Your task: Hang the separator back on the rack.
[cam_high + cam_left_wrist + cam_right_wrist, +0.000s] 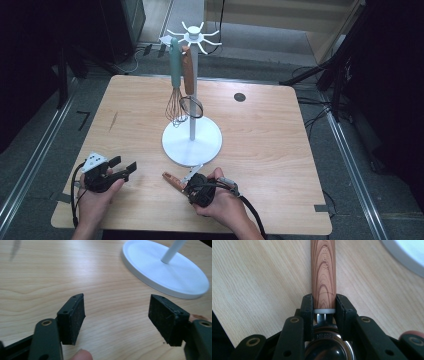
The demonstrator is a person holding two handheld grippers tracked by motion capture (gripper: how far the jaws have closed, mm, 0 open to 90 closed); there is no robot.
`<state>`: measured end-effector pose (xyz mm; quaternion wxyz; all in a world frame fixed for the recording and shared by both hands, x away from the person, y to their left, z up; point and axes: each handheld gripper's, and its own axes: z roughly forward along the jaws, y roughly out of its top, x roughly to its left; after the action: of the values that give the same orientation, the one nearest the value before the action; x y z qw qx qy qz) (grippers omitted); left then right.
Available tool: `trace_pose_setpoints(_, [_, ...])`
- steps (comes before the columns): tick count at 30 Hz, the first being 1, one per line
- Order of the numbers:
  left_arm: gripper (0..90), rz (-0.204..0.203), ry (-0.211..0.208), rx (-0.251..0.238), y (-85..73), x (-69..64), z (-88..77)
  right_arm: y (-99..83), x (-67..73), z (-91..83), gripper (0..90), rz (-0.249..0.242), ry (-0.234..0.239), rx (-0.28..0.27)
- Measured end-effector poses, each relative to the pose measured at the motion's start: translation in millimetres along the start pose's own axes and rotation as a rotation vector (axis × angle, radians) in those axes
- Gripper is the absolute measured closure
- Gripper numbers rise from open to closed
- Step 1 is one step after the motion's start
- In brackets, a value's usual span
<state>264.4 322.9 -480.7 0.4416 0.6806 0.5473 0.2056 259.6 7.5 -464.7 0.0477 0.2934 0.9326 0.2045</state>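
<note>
My right gripper (pixel 189 187) (pixel 324 298) is shut on the wooden-handled utensil (pixel 172 180) (pixel 323 270), gripping the handle near its white collar. The handle lies low over the table and points left; the utensil's metal end sits close under the camera in the right gripper view. My left gripper (pixel 125 166) (pixel 117 302) is open near the table's front left, with bare wood between its pads (pixel 75 315). A white utensil stand (pixel 191 142) (pixel 172 275) rises mid-table. A teal-handled whisk (pixel 175 80) and a second wooden-handled utensil (pixel 188 75) hang from its hooks.
A small dark round disc (pixel 240 97) sits on the wooden table (pixel 270 145) at the back right. Metal rails run along the floor on both sides, and cables lie behind the table. A fingertip (pixel 81 355) shows at the bottom of the left gripper view.
</note>
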Motion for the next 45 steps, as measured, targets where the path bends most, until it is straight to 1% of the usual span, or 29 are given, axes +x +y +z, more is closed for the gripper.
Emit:
trace_pose_setpoints(2, [25.3, -0.003, 0.024, 0.002, 0.5, 4.2, -1.6, -1.2, -1.8, -2.2, 71.9, 0.008, 0.009, -0.029])
trace_pose_setpoints(6, [19.9, -0.026, 0.053, 0.004, 0.7, 11.4, -3.3, -3.7, -5.4, -8.4, 71.9, 0.028, 0.008, -0.097])
trace_pose_setpoints(8, [19.5, -0.025, 0.07, 0.007, 0.3, 13.3, -2.9, -5.0, -7.3, -11.9, 71.9, 0.028, 0.005, -0.138])
trace_pose_setpoints(10, [17.4, -0.022, 0.086, 0.016, -0.2, 14.3, -1.8, -6.2, -8.2, -15.1, 71.9, 0.021, -0.001, -0.178])
trace_pose_setpoints(13, [15.6, -0.013, 0.109, 0.027, -1.0, 15.1, -0.2, -7.3, -8.3, -19.0, 71.9, 0.022, -0.022, -0.244])
trace_pose_setpoints(15, [14.7, -0.009, 0.116, 0.026, -1.1, 15.0, 0.0, -8.3, -8.8, -21.8, 71.9, 0.027, -0.03, -0.283])
trace_pose_setpoints(19, [14.1, -0.005, 0.09, 0.029, -1.3, 15.8, -1.2, -11.1, -12.1, -28.5, 71.9, 0.038, -0.034, -0.366])
trace_pose_setpoints(22, [14.0, -0.001, 0.079, 0.027, -1.6, 15.7, -1.7, -12.9, -13.9, -33.7, 71.9, 0.042, -0.041, -0.42])
trace_pose_setpoints(25, [13.7, -0.009, 0.08, 0.02, -1.8, 16.0, -2.1, -14.7, -14.8, -38.5, 71.9, 0.052, -0.047, -0.473])
trace_pose_setpoints(27, [13.6, -0.018, 0.086, 0.024, -1.7, 16.9, -2.2, -15.8, -14.9, -41.3, 71.9, 0.051, -0.052, -0.504])
trace_pose_setpoints(29, [13.6, -0.022, 0.09, 0.026, -1.9, 17.2, -1.5, -16.6, -15.2, -43.6, 71.9, 0.051, -0.057, -0.526])
trace_pose_setpoints(32, [13.2, -0.01, 0.093, 0.035, -2.2, 16.4, -0.9, -18.0, -15.8, -46.8, 71.9, 0.063, -0.074, -0.557])
trace_pose_setpoints(35, [11.0, -0.008, 0.088, 0.037, -2.3, 16.1, -0.9, -19.5, -16.3, -50.3, 71.8, 0.071, -0.079, -0.592])
trace_pose_setpoints(40, [8.3, -0.006, 0.091, 0.039, -2.3, 15.9, -0.8, -21.0, -14.1, -57.6, 71.9, 0.073, -0.106, -0.641])
trace_pose_setpoints(45, [6.6, -0.008, 0.095, 0.042, -2.3, 16.0, -0.6, -21.3, -12.7, -64.2, 71.9, 0.079, -0.111, -0.67])
